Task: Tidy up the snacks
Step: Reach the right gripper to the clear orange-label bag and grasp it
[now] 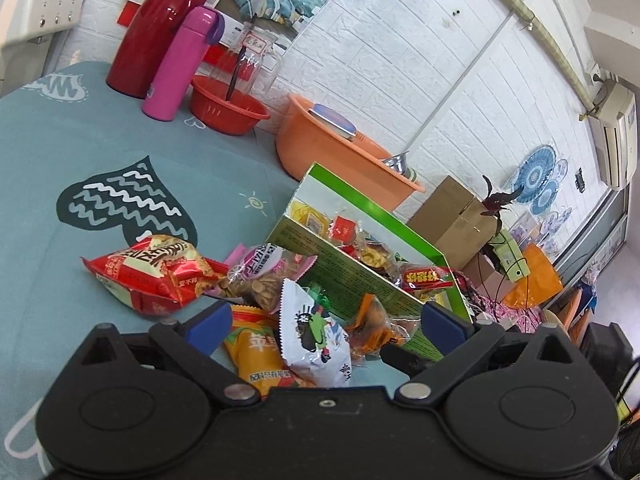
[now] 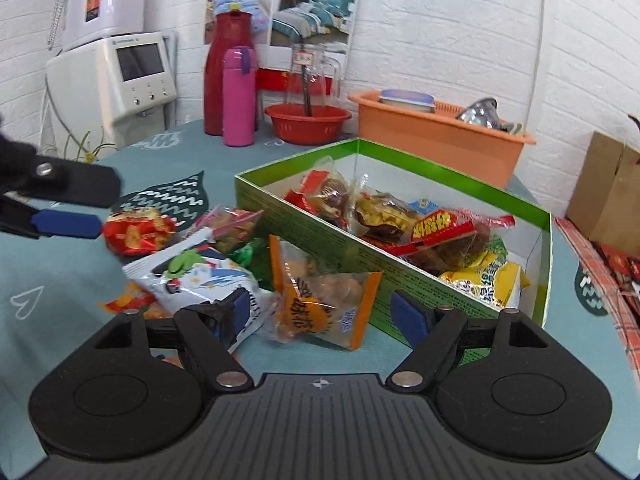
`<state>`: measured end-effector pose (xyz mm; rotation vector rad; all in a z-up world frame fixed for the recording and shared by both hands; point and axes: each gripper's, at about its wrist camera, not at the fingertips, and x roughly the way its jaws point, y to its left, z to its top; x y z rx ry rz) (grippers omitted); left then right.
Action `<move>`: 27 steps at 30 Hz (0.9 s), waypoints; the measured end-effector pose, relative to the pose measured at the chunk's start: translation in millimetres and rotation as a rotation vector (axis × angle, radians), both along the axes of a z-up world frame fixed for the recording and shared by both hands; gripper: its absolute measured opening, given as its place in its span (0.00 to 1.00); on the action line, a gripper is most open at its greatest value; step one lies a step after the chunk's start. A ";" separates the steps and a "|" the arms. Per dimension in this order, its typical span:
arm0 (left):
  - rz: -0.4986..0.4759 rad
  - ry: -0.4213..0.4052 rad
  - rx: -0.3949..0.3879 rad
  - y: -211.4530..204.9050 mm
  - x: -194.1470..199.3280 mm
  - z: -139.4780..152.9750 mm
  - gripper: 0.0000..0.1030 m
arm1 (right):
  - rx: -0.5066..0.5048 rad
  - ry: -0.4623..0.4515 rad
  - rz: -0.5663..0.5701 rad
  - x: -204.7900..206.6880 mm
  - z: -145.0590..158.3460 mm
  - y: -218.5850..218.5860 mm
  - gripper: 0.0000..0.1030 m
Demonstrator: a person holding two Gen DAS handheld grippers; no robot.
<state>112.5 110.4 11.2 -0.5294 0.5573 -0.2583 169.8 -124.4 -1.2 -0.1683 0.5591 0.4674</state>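
A green cardboard box (image 1: 340,268) (image 2: 320,236) stands on the teal tablecloth, part filled with several snack packets. Loose packets lie beside it: a red packet (image 1: 152,272) (image 2: 138,234), a pink-topped bag of nuts (image 1: 260,276), a white cartoon packet (image 1: 316,344) (image 2: 200,276), a yellow-orange packet (image 1: 256,356) and an orange-edged clear packet (image 1: 376,324) (image 2: 320,304). My left gripper (image 1: 326,320) (image 2: 108,208) is open above the white packet, holding nothing. My right gripper (image 2: 324,314) is open, and the orange-edged packet lies between its fingers, not clamped.
At the table's back stand a red thermos (image 2: 230,72), a pink bottle (image 2: 239,96), a glass jar (image 2: 310,72) in a red basket (image 2: 308,124), and an orange tub (image 2: 436,136). A white appliance (image 2: 120,80) is at the left and a cardboard box (image 2: 604,196) at the right.
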 end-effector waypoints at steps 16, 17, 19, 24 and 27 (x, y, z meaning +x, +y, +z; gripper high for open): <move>0.045 0.014 -0.005 12.6 2.5 0.5 1.00 | 0.090 0.064 -0.015 23.0 -16.5 1.3 0.98; 0.047 0.015 -0.005 12.7 1.9 0.8 1.00 | 0.090 0.062 -0.013 22.9 -16.3 0.9 0.83; 0.047 0.014 -0.004 12.6 1.6 1.3 1.00 | 0.090 0.061 -0.012 22.8 -15.3 -1.0 0.75; 0.036 0.003 0.007 8.3 -0.4 5.1 1.00 | 0.108 0.055 -0.005 12.3 -9.5 -12.5 0.73; 0.013 -0.004 0.032 -0.6 1.1 10.0 1.00 | 0.139 0.042 -0.017 -1.7 -1.4 -29.0 0.74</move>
